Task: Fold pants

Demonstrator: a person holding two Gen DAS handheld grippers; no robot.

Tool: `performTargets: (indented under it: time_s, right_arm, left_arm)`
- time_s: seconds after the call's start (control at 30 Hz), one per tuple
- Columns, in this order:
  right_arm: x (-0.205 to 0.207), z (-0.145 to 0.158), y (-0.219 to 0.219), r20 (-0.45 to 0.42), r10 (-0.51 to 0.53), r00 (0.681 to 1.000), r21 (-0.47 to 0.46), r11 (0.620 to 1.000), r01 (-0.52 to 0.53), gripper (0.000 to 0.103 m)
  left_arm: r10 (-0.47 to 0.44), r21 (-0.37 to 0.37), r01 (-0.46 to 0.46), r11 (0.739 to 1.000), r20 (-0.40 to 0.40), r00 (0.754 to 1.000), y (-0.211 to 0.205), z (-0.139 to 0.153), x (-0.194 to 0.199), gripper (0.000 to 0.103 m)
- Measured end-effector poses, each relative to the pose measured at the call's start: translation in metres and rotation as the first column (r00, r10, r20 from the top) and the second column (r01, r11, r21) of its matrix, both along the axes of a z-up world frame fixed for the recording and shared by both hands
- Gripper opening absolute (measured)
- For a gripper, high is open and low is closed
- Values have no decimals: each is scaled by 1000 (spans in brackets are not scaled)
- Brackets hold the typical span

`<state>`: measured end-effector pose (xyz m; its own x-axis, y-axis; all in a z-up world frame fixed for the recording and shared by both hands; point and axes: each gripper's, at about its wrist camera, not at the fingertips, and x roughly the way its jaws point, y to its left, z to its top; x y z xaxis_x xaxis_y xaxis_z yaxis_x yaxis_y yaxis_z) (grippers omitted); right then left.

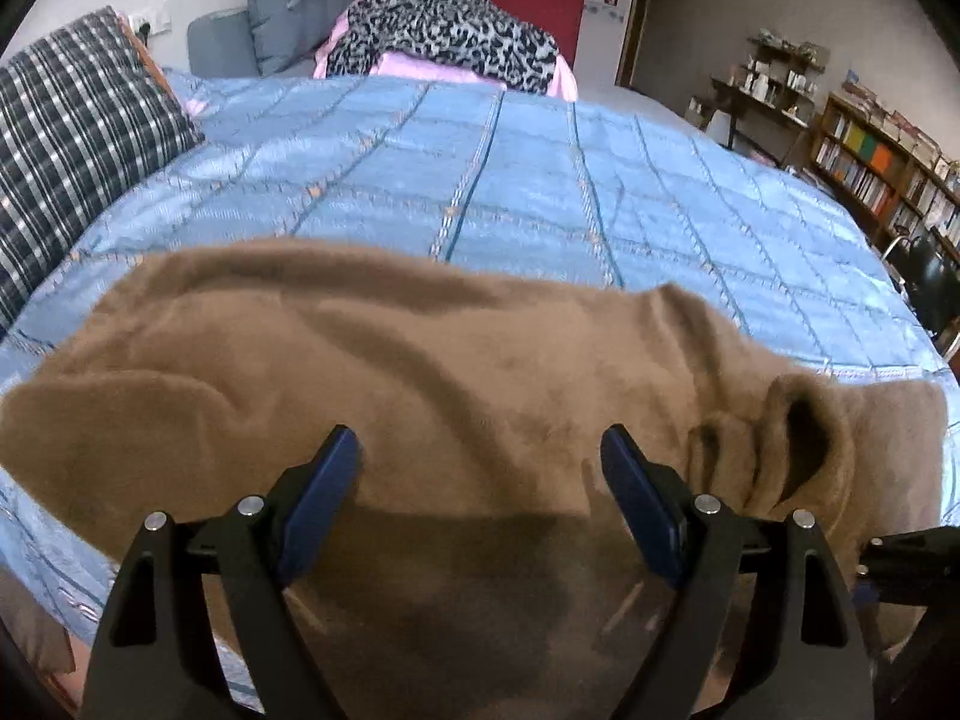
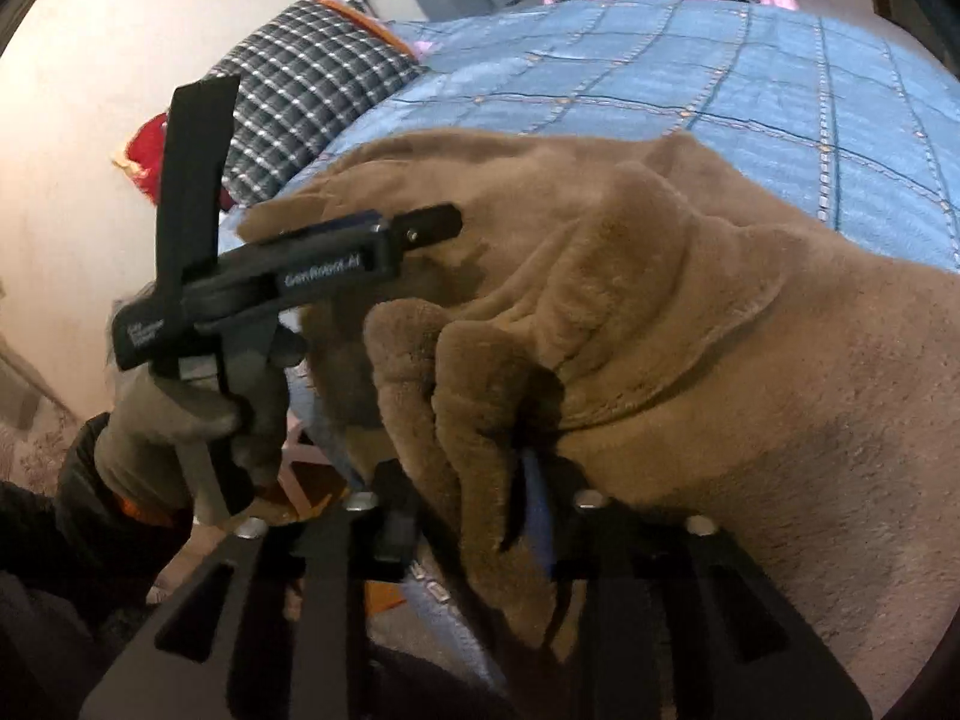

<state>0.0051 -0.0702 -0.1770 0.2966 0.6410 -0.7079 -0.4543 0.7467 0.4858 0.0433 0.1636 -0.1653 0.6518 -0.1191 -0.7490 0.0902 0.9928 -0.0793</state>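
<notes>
Brown fleece pants [image 1: 420, 372] lie across the near part of a blue quilted bed [image 1: 480, 180]. My left gripper [image 1: 480, 468] is open, its blue pads [image 1: 327, 498] spread wide just above the pants' near edge, holding nothing. My right gripper [image 2: 480, 480] is shut on a bunched fold of the pants [image 2: 600, 300] and the fabric hides its fingertips. The left gripper also shows in the right wrist view [image 2: 372, 234], held in a gloved hand [image 2: 180, 426] over the left end of the pants. The bunched fold shows at the right in the left wrist view [image 1: 780, 444].
A plaid pillow [image 1: 78, 144] lies at the bed's left side. A leopard-print blanket on pink cloth [image 1: 444, 30] and grey cushions [image 1: 288, 18] sit at the far end. Bookshelves [image 1: 870, 162] and a dark chair [image 1: 930, 282] stand at the right.
</notes>
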Motion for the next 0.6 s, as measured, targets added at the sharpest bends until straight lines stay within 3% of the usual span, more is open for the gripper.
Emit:
performTargets:
  time_s: [0.03, 0.07, 0.2, 0.33, 0.47, 0.6]
  right_arm:
    - [-3, 2, 1, 10, 15, 1000, 3, 1000, -15, 60]
    - [-7, 4, 2, 22, 33, 999, 1, 999, -33, 62]
    - [-14, 12, -6, 33, 41, 999, 33, 999, -42, 63]
    - [-22, 26, -37, 52, -11, 999, 71, 997, 8, 64]
    - [-36, 34, -77, 70, -111, 991, 54, 993, 108, 65]
    - [-41, 37, -125, 95, -291, 952, 31, 957, 290, 65]
  left_arm:
    - [-9, -10, 9, 1000, 10, 1000, -1, 6, -1, 84]
    - [-27, -32, 28, 999, 22, 999, -4, 15, -3, 84]
    - [-120, -105, 126, 986, 57, 991, -24, 42, -8, 84]
    - [-231, -97, 238, 967, 74, 970, -58, 53, -17, 86]
    - [-322, -57, 323, 945, 38, 946, -94, 40, -23, 87]
    - [-310, -10, 309, 951, -32, 950, -108, 11, -21, 87]
